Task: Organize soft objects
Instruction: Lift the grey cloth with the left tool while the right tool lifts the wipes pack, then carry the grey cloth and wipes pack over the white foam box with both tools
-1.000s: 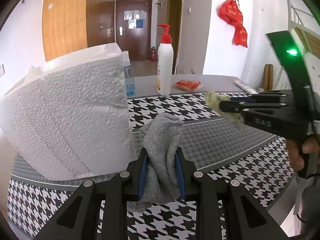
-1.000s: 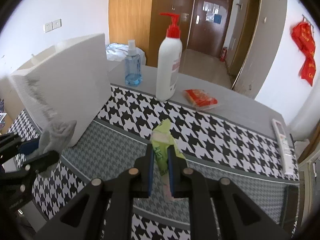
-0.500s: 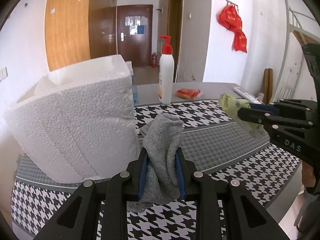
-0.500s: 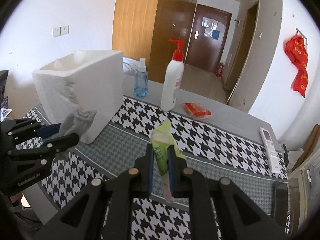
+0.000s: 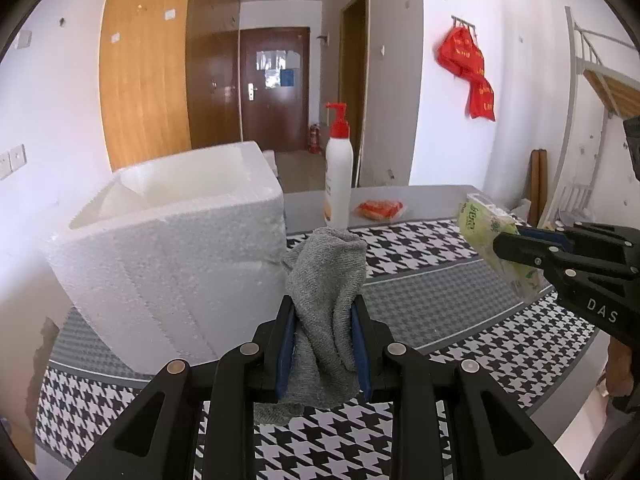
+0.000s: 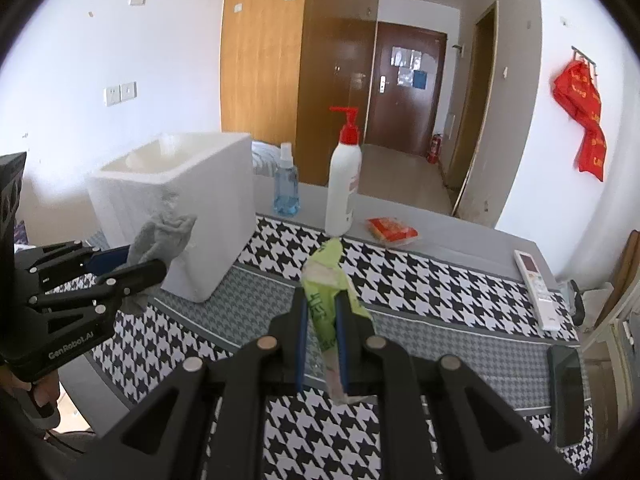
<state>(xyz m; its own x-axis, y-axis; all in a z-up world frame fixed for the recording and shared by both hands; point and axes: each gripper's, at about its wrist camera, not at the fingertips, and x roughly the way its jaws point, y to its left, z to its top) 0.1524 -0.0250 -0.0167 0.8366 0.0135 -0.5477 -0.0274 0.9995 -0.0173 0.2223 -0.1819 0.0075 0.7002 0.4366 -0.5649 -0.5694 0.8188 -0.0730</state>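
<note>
My left gripper is shut on a grey cloth, which hangs bunched between its blue pads above the table. The same cloth shows at the left of the right wrist view, close beside the box wall. My right gripper is shut on a green tissue pack, held off the table; the pack appears at the right of the left wrist view. A white foam box, open on top, stands at the left, lower than both grippers; its inside is only partly visible.
A houndstooth cloth covers the table. At the back stand a white pump bottle, a blue spray bottle and a red packet. A remote and a dark phone lie at the right edge.
Both grippers have risen with their loads, so the foam box's open top now shows. The right gripper with the green pack has moved right and back in the left wrist view.
</note>
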